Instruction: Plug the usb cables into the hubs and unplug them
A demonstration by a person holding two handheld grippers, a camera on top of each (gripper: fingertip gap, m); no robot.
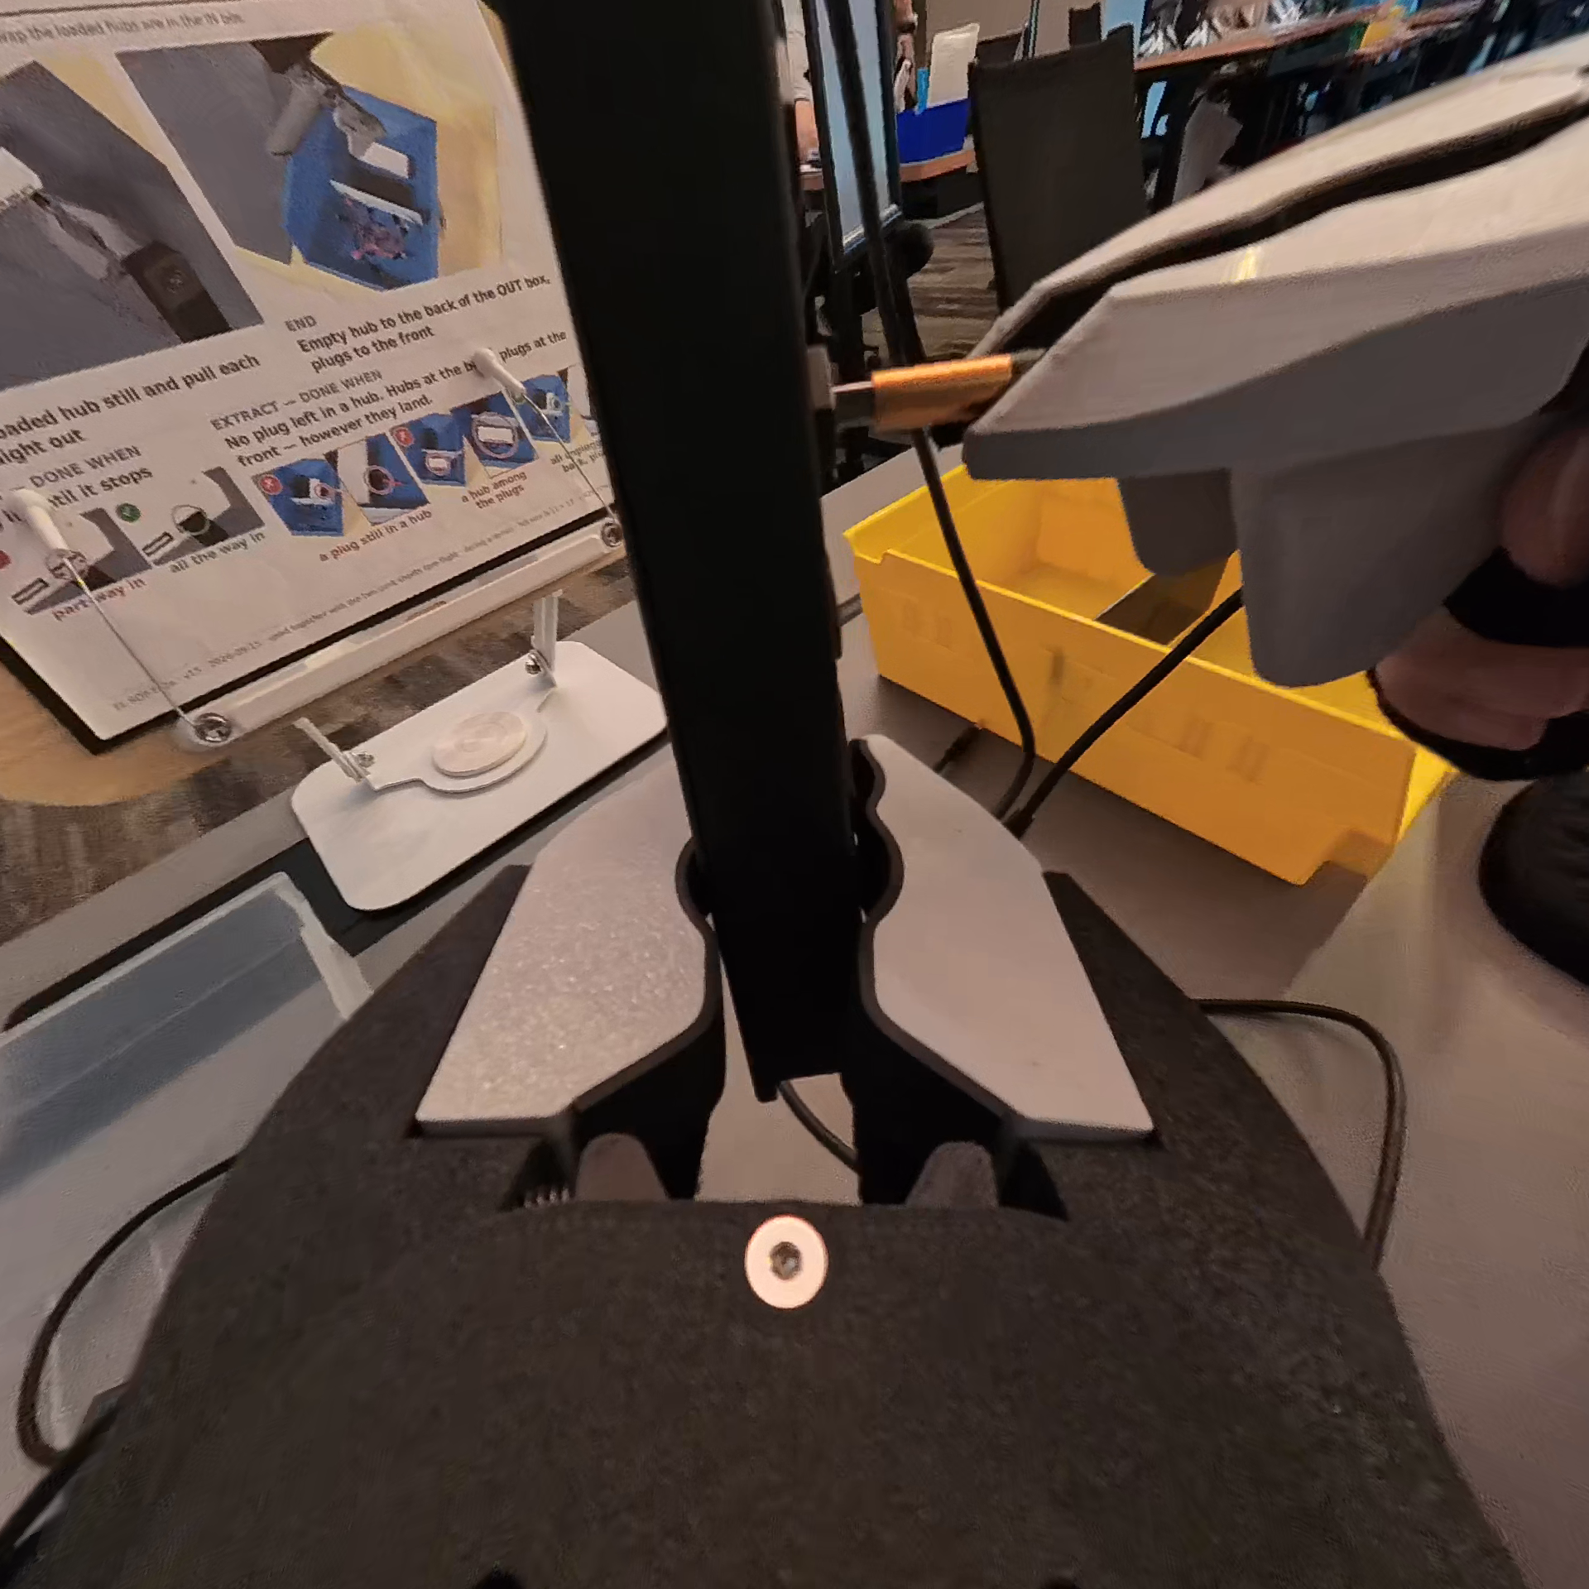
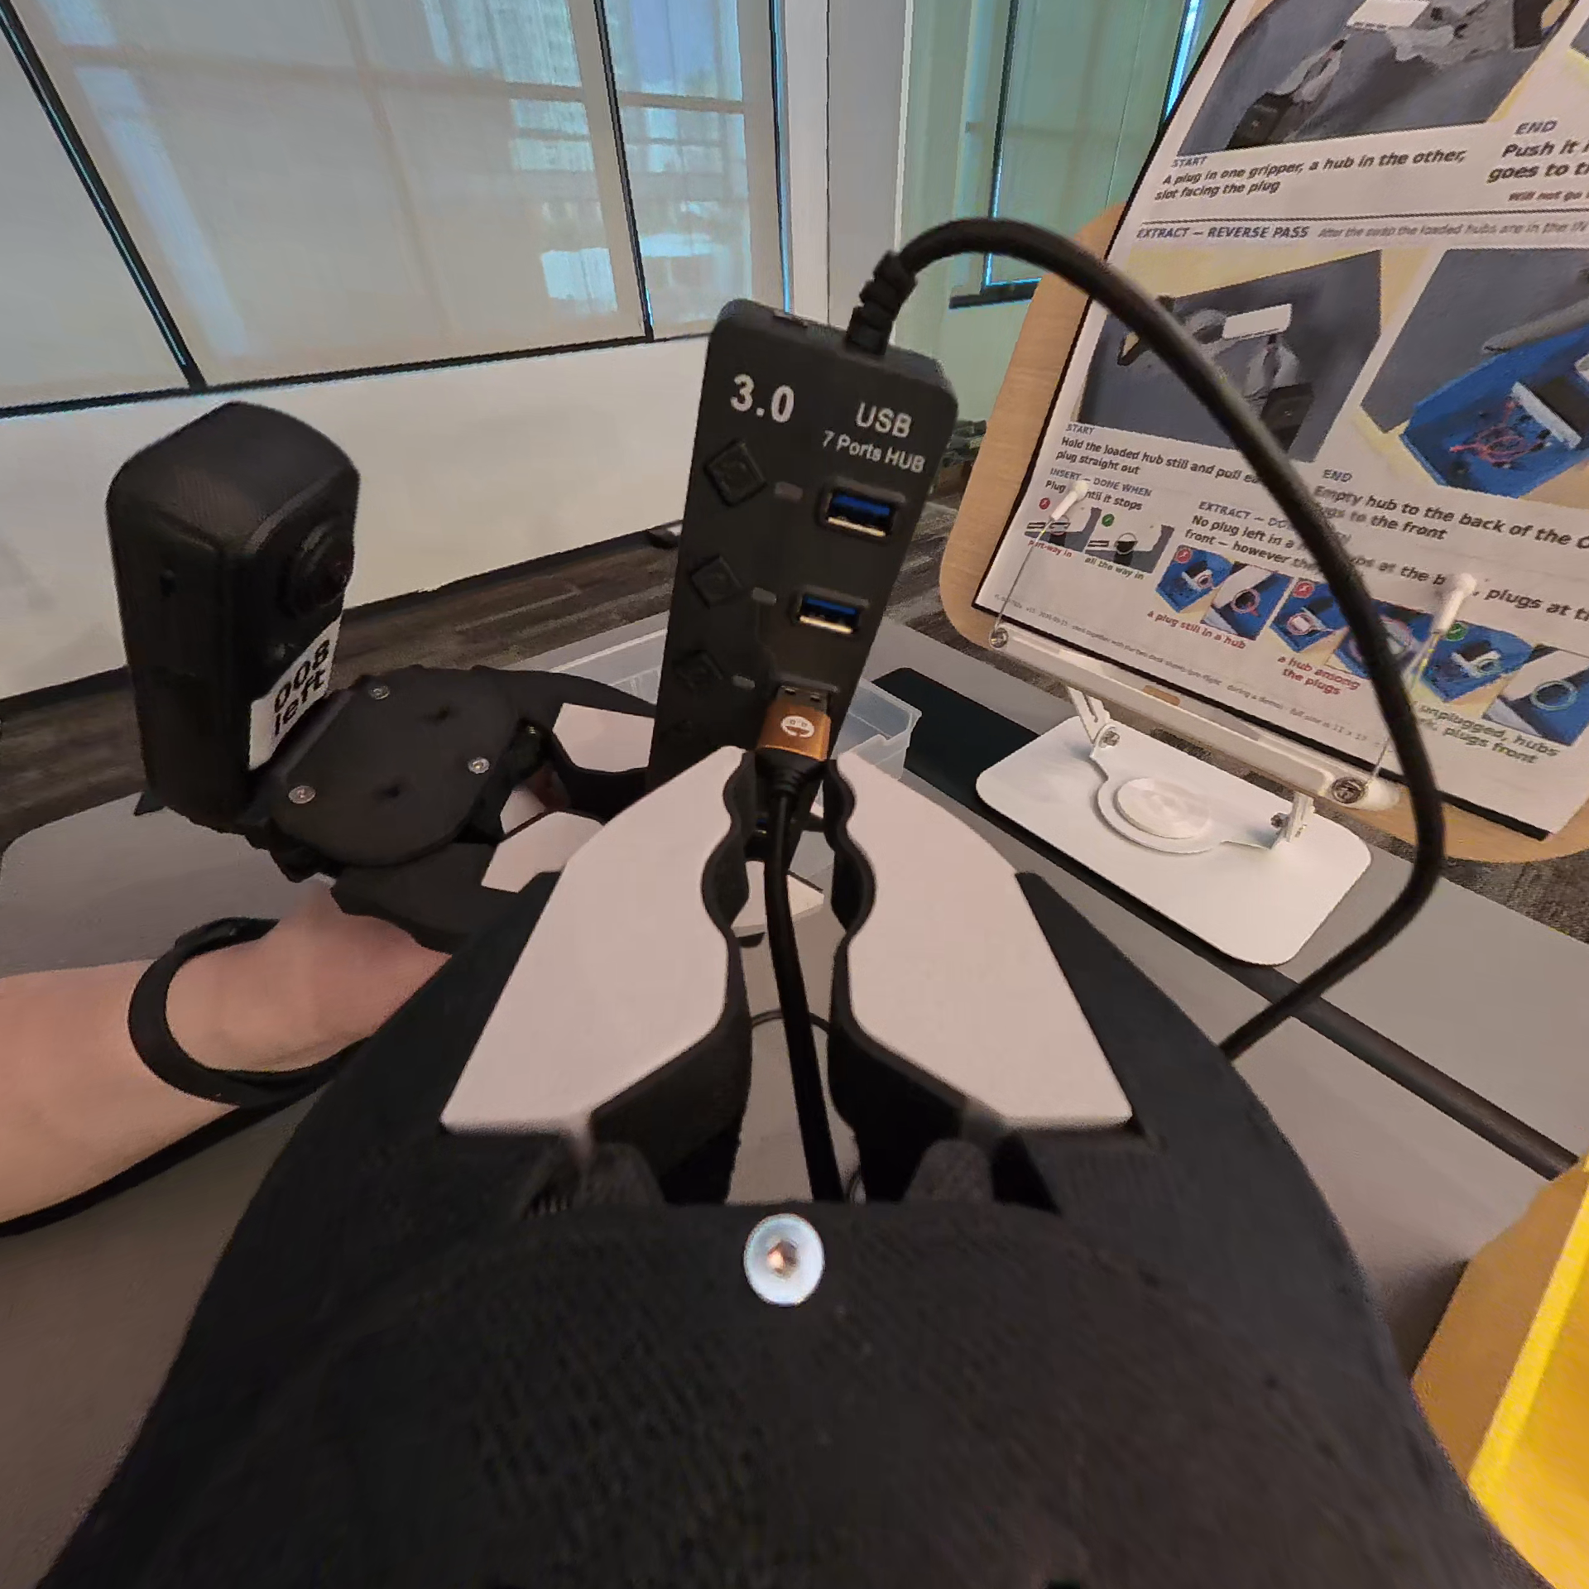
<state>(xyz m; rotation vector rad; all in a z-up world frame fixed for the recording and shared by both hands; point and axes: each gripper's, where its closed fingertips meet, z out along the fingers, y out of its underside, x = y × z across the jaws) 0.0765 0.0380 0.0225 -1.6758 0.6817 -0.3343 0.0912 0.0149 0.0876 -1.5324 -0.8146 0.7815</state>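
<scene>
My left gripper is shut on the lower part of a black seven-port USB hub and holds it upright above the table. The hub's port face shows in the right wrist view, with its own black cable looping from the top. My right gripper is shut on the rear of an orange USB plug. The plug's metal tip is at the mouth of the third port from the top; how deep it sits I cannot tell. The plug also shows in the left wrist view, against the hub's right side.
A yellow bin stands on the grey table to the right, behind the hub. An instruction sheet leans on a white stand at the left. A clear plastic box sits near left. Loose black cable lies on the table. Across from one pair of fingers to the other is roughly 7 cm.
</scene>
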